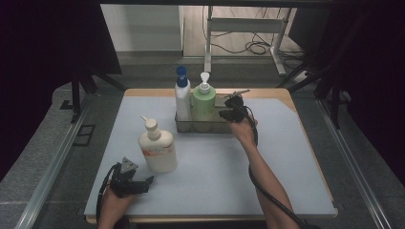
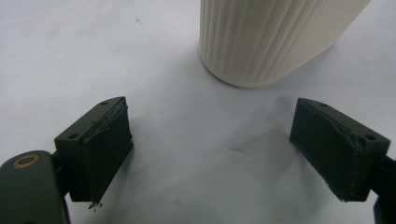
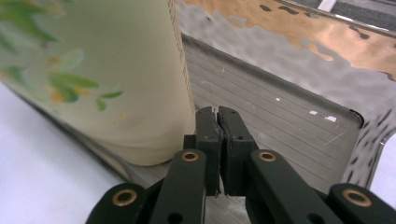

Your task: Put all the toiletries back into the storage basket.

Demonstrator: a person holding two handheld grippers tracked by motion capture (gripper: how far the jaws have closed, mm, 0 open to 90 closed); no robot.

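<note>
- Metal tray [image 1: 224, 127] with hammered shiny walls stands at the far middle of the tabletop [image 1: 215, 176]; its empty right-hand end is where the work is now.
- Inside it, at the left and middle, stand a white bottle with a blue cap [image 1: 182, 98] and a green pump bottle [image 1: 204, 99], upright and side by side.
- The right hand-held gripper [image 1: 229, 112] sits at the tray's right end; in the right gripper view its jaws are pressed together with nothing between them, the tips [image 3: 217, 122] just over the near wall, right beside the green bottle's flowered side [image 3: 93, 79].
- A cream pump bottle [image 1: 157, 149] stands upright outside the tray, on the near left of the tabletop.
- The left hand-held gripper [image 1: 143, 183] rests low near that bottle, jaws spread wide and empty; the left gripper view shows the bottle's ribbed base [image 2: 266, 42] ahead of the pads and not touching them.
- My reading: two bottles are stowed, and the cream one is due to fill the free slot.
- The next move likely calls for the left jaws to slide forward around the ribbed body and squeeze, while the right one clears or steadies the tray.
</note>
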